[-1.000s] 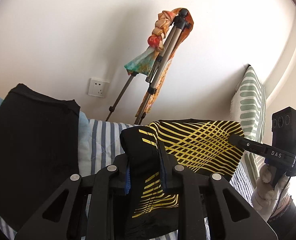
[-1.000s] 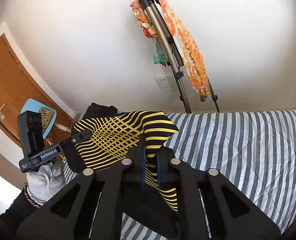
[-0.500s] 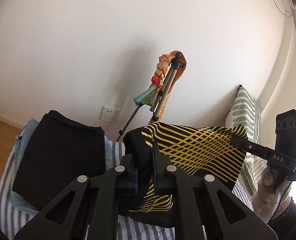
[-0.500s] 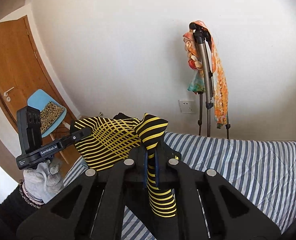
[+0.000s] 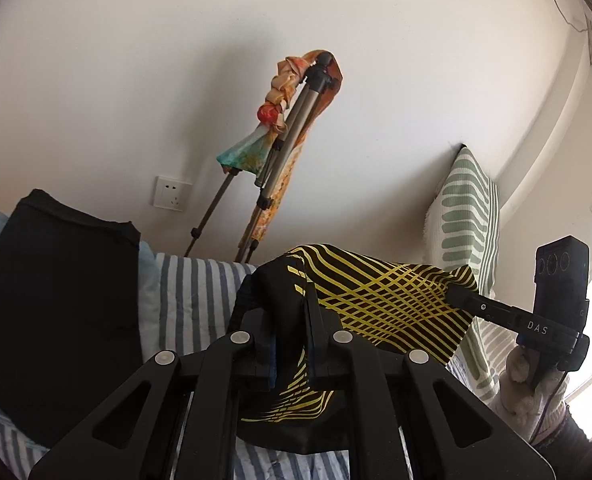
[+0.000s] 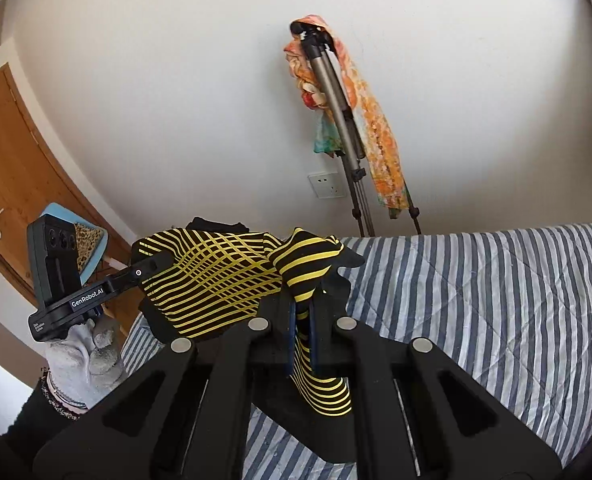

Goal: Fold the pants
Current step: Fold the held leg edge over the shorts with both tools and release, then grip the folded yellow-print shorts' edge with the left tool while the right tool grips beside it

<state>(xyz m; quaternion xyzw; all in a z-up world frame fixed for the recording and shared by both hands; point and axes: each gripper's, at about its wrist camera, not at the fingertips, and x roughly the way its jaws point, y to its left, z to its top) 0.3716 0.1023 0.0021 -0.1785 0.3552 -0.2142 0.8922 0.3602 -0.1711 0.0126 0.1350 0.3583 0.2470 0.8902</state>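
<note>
Nearest the lens in the left wrist view: left gripper clamped tight on a bunched black edge of the pants, cloth pinched between the fingers and spilling below them. Same story in the right wrist view: right gripper closed on a twisted yellow-striped corner of the pants, a tail hanging down through the fingers.

Between the two: garment stretched as a short span, lifted off the bed, black with a yellow lattice print. Long axis of that held span running gripper to gripper, roughly level, slightly slack in the middle. Lower part drooping toward the striped cover; whether touching it, hard to say. Neither hand clearly nearer to the cloth, both already on it, one at each end of the upper edge.

Judged from that: next move turning on carrying the held edge forward and down onto the bed, keeping both ends level so the fold lands square.

Farther out, left wrist view: dark folded pile on the bed to the left side, well apart from the pants; green-patterned pillow against the wall on the right. Beyond the bed: tripod draped with an orange scarf, wall socket, wooden door at far left in the right wrist view.
</note>
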